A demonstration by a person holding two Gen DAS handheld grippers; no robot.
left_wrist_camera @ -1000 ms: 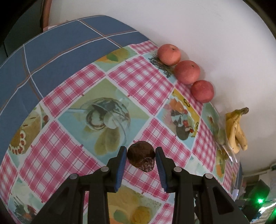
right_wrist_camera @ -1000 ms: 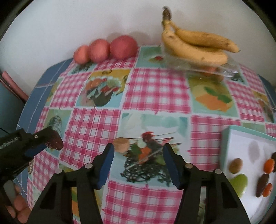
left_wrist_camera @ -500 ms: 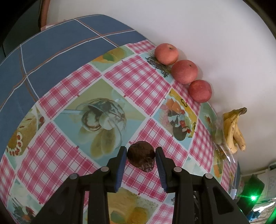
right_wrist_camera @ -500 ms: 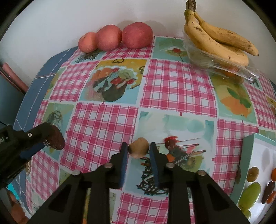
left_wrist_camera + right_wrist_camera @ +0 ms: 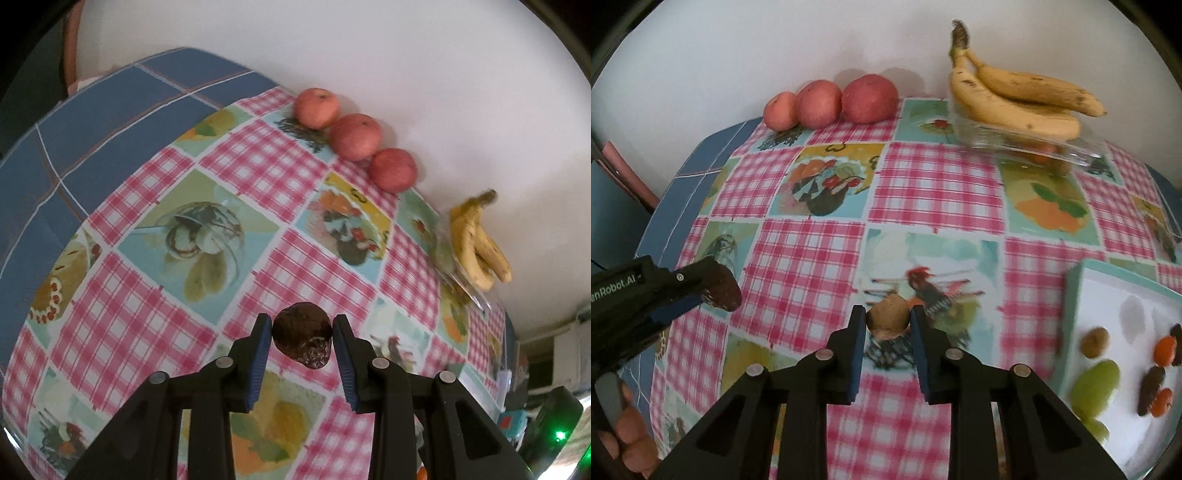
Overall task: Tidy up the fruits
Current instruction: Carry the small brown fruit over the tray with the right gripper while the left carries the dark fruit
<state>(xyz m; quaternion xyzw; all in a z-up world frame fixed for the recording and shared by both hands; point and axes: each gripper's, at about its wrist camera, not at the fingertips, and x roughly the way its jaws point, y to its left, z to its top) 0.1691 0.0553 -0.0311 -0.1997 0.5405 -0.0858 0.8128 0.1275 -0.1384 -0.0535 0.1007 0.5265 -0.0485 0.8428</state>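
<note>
the left gripper (image 5: 303,334) is clamped on a dark wrinkled fruit (image 5: 303,338), held above the table (image 5: 258,166). the right gripper (image 5: 888,321) is clamped on a small tan fruit (image 5: 888,317) over the table's middle. three apples (image 5: 831,101) and a banana bunch (image 5: 1015,99) sit along the far edge, by the wall. a white tray (image 5: 1123,295) at the right edge holds small fruits.

Right tongs (image 5: 888,323), open a second ago, now clamped on small tan fruit (image 5: 888,317), lifted off table (image 5: 923,192).
</note>
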